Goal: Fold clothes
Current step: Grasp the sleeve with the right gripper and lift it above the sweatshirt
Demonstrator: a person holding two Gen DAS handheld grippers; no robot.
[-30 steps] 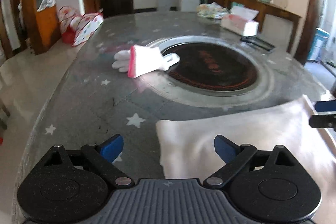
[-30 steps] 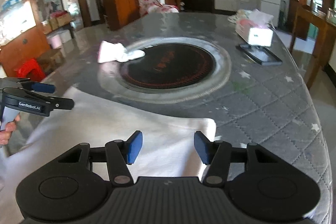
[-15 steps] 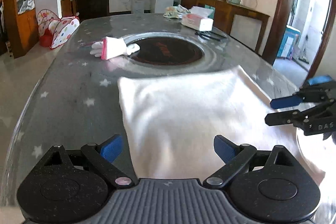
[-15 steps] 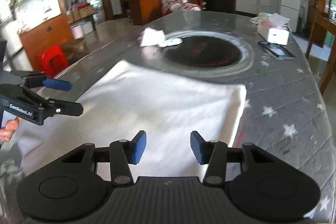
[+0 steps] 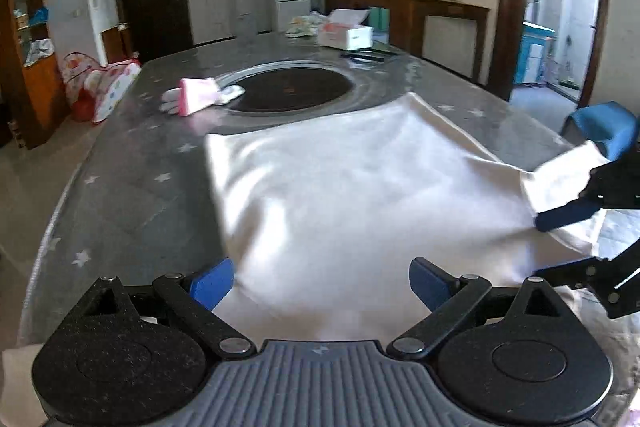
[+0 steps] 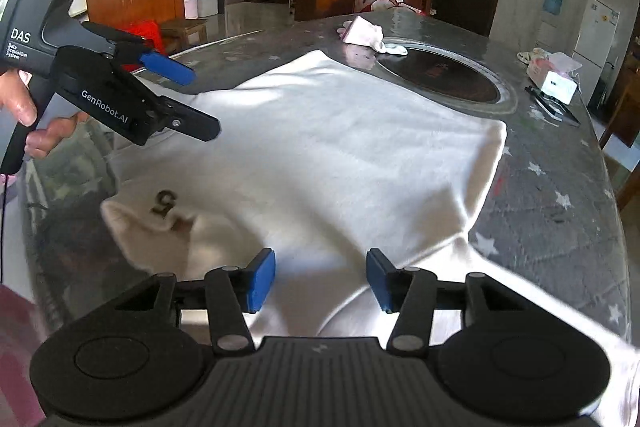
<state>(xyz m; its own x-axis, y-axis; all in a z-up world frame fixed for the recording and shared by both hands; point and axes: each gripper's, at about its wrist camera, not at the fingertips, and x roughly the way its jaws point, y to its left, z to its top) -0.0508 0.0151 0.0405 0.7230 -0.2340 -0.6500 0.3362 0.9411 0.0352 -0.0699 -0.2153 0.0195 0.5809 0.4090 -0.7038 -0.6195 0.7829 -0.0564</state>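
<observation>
A big white shirt (image 6: 340,147) lies spread out on a grey table (image 6: 560,219) with little white stars on it. The shirt covers the near part of the table, and its far edge comes close to a round dark plate (image 6: 440,75) set into the table top. A dark mark sits on the cloth near the neck (image 6: 162,205).

The left gripper (image 5: 320,281) hangs over the near edge of the shirt. Its blue fingers (image 5: 212,281) stand wide apart with nothing pinched between them. A hand (image 6: 24,107) holds it by the handle.

The right gripper (image 6: 320,281) is over the shirt's near right part. Its jaws are about half way apart and are opening a bit. The cloth is under them, but the pads do not squeeze it. In the left view, a flap of the shirt sits up between its two fingers.

Far off on the table lie a pink and white glove (image 5: 196,99), a white tissue box (image 5: 346,33) and a flat black thing (image 6: 552,103) just beside the box.
</observation>
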